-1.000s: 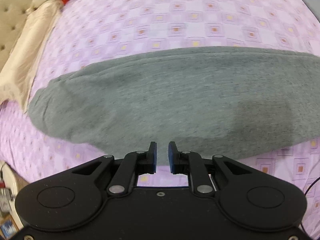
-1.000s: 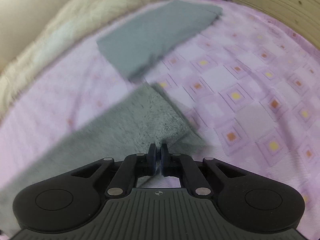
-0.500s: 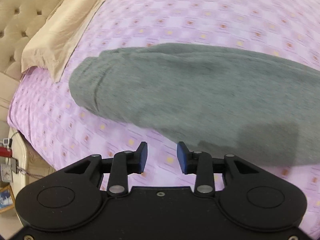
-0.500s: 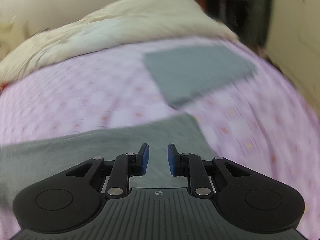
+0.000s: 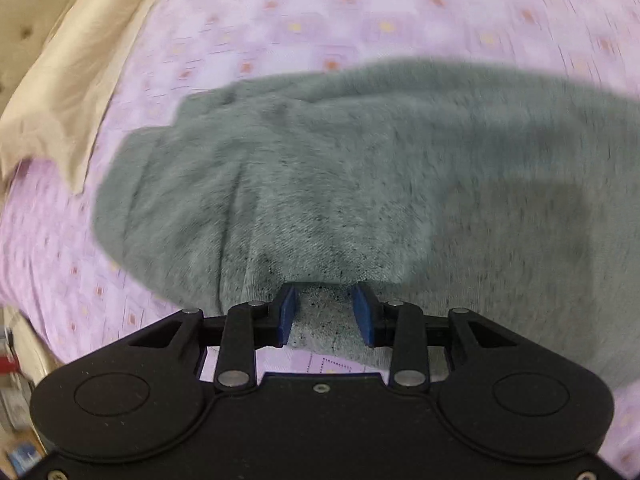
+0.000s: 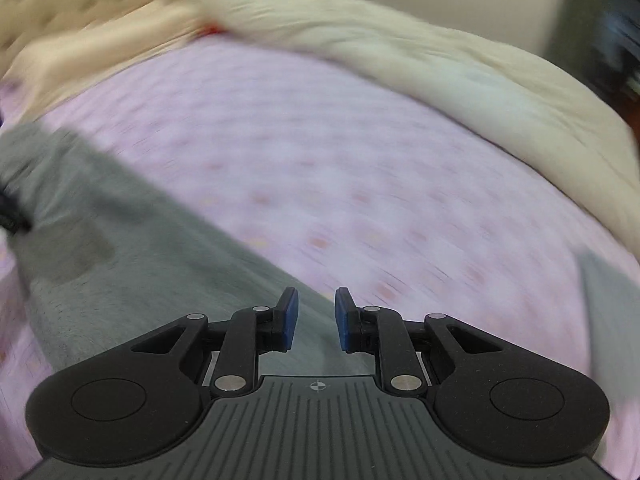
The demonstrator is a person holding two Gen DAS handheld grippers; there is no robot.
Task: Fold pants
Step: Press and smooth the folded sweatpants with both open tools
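The grey pants were laid across the purple bed sheet, folded lengthwise. The left hand-held gripper was poised at their near edge, jaws just opened, cloth between the unclamped pads. The right hand-held gripper was likewise parted, gripping nothing. Both layers should be pinched together before lifting. No containers were seen.

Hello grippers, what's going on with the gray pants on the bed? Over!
Left gripper open, low over the gray pants. Right gripper open, empty, at the pants' far edge. Pants flat on the purple bedsheet. Nothing in the way.
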